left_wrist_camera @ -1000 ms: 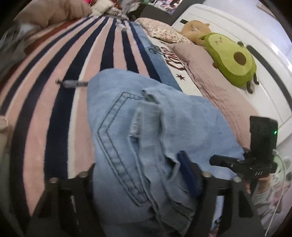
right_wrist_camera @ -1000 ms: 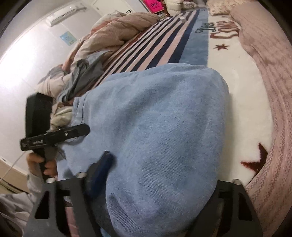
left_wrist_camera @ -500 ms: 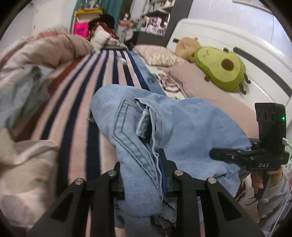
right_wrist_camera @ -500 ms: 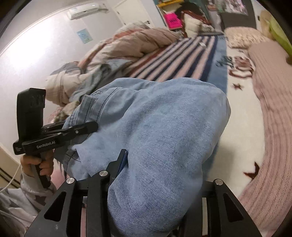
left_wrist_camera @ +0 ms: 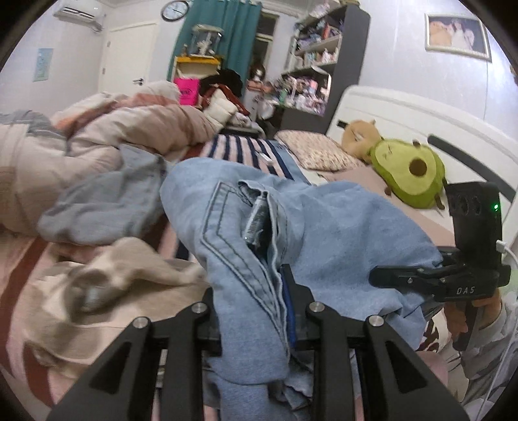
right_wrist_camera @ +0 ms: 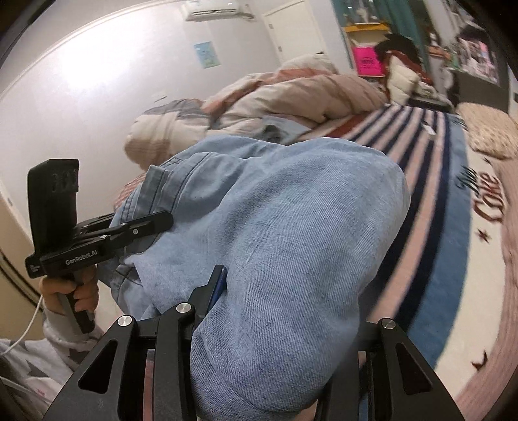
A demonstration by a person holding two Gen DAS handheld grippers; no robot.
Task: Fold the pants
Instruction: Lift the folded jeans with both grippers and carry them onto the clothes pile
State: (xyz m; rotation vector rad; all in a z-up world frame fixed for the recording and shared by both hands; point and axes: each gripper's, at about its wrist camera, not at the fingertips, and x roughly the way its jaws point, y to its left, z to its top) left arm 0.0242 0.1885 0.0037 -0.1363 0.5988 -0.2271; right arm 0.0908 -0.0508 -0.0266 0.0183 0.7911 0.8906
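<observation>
My left gripper [left_wrist_camera: 255, 311] pinches the light blue denim pants [left_wrist_camera: 323, 233] at a stitched seam; my right gripper [right_wrist_camera: 285, 311] clamps a thick fold. Pants hang bunched between both, above the striped pink-and-navy bedspread [right_wrist_camera: 421, 155].

Pale walls enclose a bedroom. A wall clock [left_wrist_camera: 174, 10] hangs beside teal curtains [left_wrist_camera: 212, 30], with an air conditioner [left_wrist_camera: 79, 13] above a white door [left_wrist_camera: 129, 55]. Dark shelves [left_wrist_camera: 319, 58] (crammed with small items) stand past the white headboard [left_wrist_camera: 404, 119]. A framed picture [left_wrist_camera: 457, 35] hangs above. The striped bedspread [right_wrist_camera: 417, 136] bears 1 rumpled duvet [left_wrist_camera: 106, 129].
</observation>
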